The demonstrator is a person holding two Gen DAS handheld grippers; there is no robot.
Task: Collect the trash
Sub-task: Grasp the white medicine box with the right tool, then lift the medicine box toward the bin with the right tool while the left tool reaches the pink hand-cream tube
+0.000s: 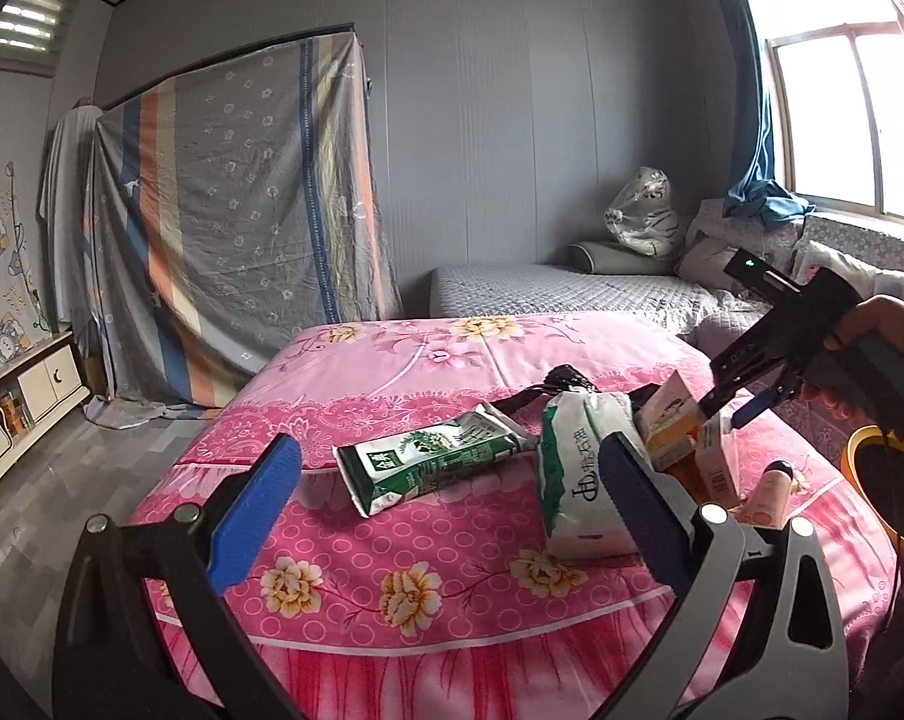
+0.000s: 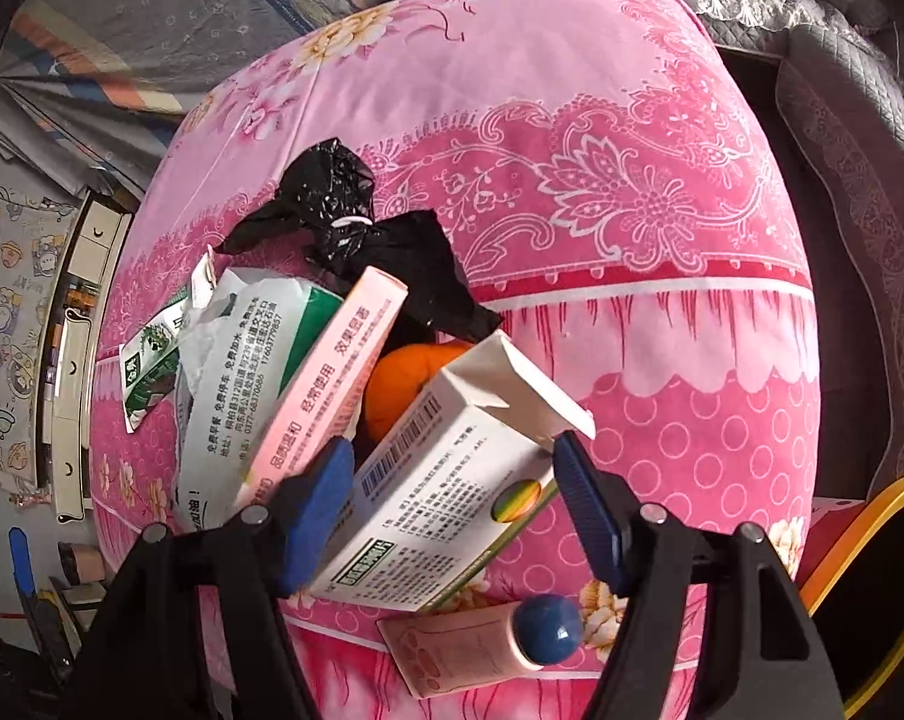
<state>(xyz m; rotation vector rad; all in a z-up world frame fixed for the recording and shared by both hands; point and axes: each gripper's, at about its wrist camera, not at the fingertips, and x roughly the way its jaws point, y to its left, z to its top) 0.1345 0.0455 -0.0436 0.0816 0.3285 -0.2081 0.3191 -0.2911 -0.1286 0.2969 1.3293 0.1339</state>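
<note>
Trash lies on a pink flowered cloth (image 1: 392, 546): a green milk carton (image 1: 428, 462), a white and green tissue pack (image 1: 572, 474), a pink box (image 2: 326, 384), a white box with a barcode (image 2: 446, 492), an orange fruit (image 2: 404, 378), a black plastic bag (image 2: 356, 222) and a pink tube with a blue cap (image 2: 476, 642). My left gripper (image 1: 452, 504) is open above the cloth, near the carton and tissue pack. My right gripper (image 2: 458, 510) has its fingers on both sides of the white box; I cannot tell whether they grip it. It also shows in the left wrist view (image 1: 728, 411).
A black bin with a yellow rim (image 2: 872, 576) stands at the table's right side, also in the left wrist view (image 1: 884, 480). A grey bed (image 1: 572, 291) and a window lie behind. A draped wardrobe (image 1: 230, 222) and a low cabinet (image 1: 26, 402) stand at the left.
</note>
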